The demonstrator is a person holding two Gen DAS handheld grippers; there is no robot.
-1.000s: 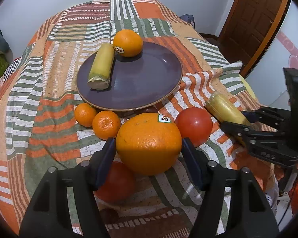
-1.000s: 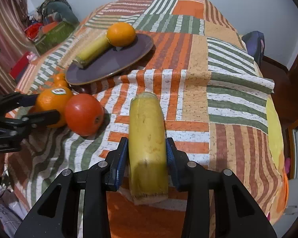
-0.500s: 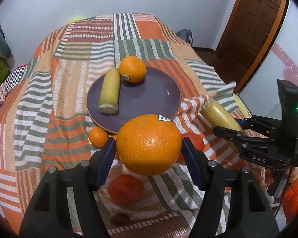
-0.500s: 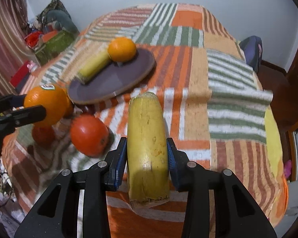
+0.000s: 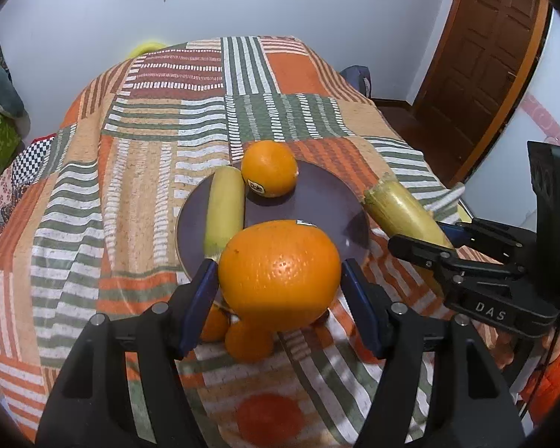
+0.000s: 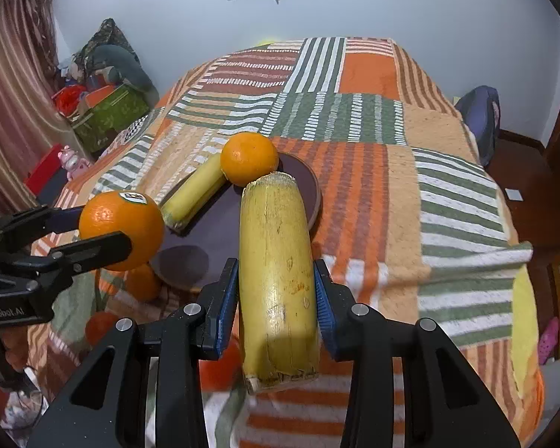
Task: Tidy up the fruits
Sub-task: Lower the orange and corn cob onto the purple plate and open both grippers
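Note:
A dark purple plate (image 5: 324, 201) (image 6: 220, 239) lies on the patchwork bedspread and holds a banana piece (image 5: 224, 209) (image 6: 192, 196) and an orange (image 5: 268, 168) (image 6: 248, 158). My left gripper (image 5: 278, 280) (image 6: 104, 231) is shut on a big orange (image 5: 280, 272) (image 6: 121, 224), held above the plate's near edge. My right gripper (image 6: 276, 291) (image 5: 425, 239) is shut on a banana piece (image 6: 276, 272) (image 5: 403, 212), held above the plate's right rim.
Small tangerines (image 5: 248, 339) (image 6: 142, 282) and a tomato (image 5: 268, 418) (image 6: 100, 326) lie on the bedspread (image 5: 138, 171) below the grippers. A wooden door (image 5: 481, 56) is at right. A green box (image 6: 108, 115) and clutter stand left of the bed.
Both grippers have risen and moved forward with their fruit, to above the plate's edges. The loose tomatoes and tangerines have dropped lower in view.

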